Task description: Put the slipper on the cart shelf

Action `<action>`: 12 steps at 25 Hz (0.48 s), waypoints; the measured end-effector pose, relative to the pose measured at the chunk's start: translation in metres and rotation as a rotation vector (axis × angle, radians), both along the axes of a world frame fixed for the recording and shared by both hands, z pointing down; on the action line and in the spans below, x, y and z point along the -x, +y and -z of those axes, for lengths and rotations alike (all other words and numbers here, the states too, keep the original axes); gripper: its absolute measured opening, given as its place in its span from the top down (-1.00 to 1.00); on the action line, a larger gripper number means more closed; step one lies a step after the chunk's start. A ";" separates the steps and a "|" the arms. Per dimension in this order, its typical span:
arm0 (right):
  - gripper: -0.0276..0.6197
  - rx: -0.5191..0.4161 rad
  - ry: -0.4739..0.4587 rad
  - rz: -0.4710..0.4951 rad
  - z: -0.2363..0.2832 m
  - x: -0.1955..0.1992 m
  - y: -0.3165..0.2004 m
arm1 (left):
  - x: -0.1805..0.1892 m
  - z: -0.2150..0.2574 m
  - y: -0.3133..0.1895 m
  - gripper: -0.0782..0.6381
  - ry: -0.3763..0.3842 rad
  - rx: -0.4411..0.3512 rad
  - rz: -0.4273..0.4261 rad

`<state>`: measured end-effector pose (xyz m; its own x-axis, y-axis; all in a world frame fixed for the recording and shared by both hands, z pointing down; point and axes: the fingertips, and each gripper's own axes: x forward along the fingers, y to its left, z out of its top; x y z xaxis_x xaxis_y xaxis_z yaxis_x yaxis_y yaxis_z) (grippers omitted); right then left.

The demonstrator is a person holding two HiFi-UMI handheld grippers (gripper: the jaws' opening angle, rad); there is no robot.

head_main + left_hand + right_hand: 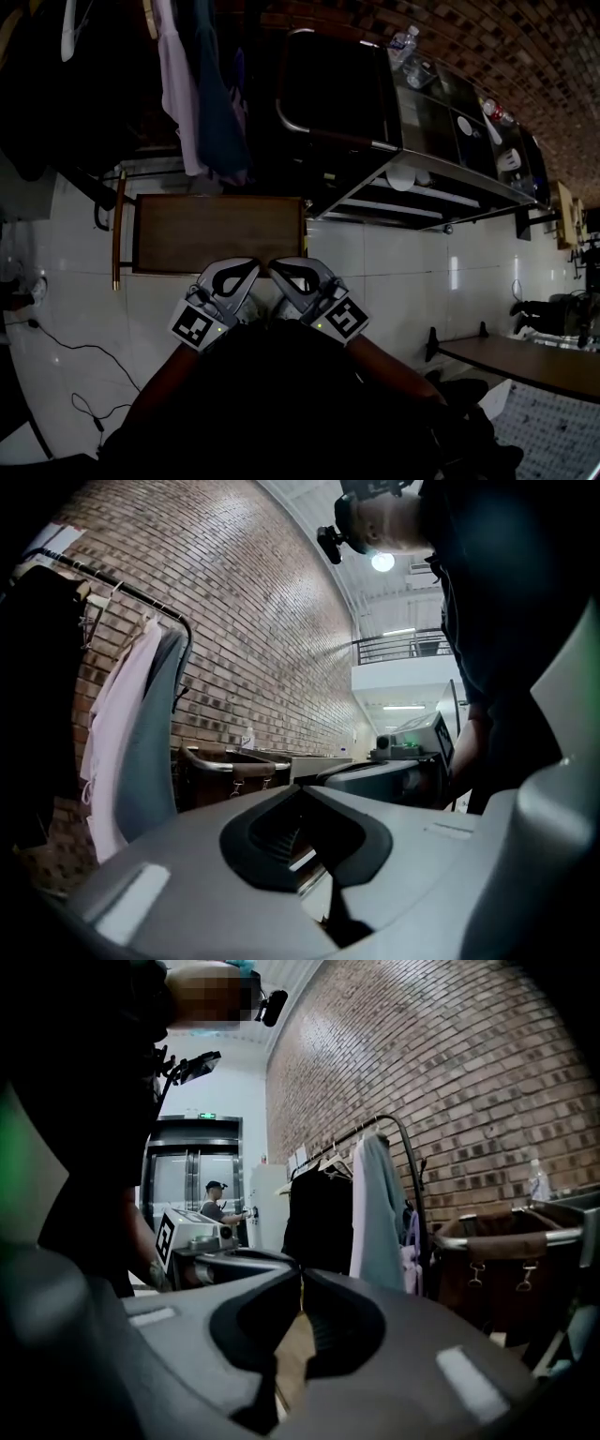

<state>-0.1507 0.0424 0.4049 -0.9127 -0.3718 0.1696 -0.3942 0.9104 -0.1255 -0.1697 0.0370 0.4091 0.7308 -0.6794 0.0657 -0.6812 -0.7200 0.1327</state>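
Now my left gripper (251, 268) and right gripper (278, 267): fingers (232, 278) pressed together, empty, tips side by side above floor (394, 262). Cart (424, 156) ahead by brick wall (487, 47); I cannot make out the slipper.

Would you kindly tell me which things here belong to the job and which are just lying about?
Job: cart; left gripper and right gripper, jaws shut, empty. No slipper in view.
Lying about: hanging clothes, wooden board, water bottle, floor cable.
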 end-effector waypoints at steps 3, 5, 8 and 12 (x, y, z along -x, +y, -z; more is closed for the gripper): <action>0.91 0.009 -0.009 -0.008 0.002 -0.010 -0.001 | -0.008 0.005 -0.002 0.78 -0.012 -0.005 0.003; 0.91 0.023 -0.010 0.005 0.000 -0.013 0.000 | -0.012 0.006 -0.004 0.78 -0.014 -0.008 0.012; 0.91 0.020 -0.012 0.011 0.001 -0.018 0.000 | -0.019 0.006 -0.005 0.78 -0.014 -0.002 0.019; 0.91 -0.004 -0.022 0.018 0.001 -0.026 -0.002 | -0.030 0.001 -0.003 0.78 -0.009 0.006 0.020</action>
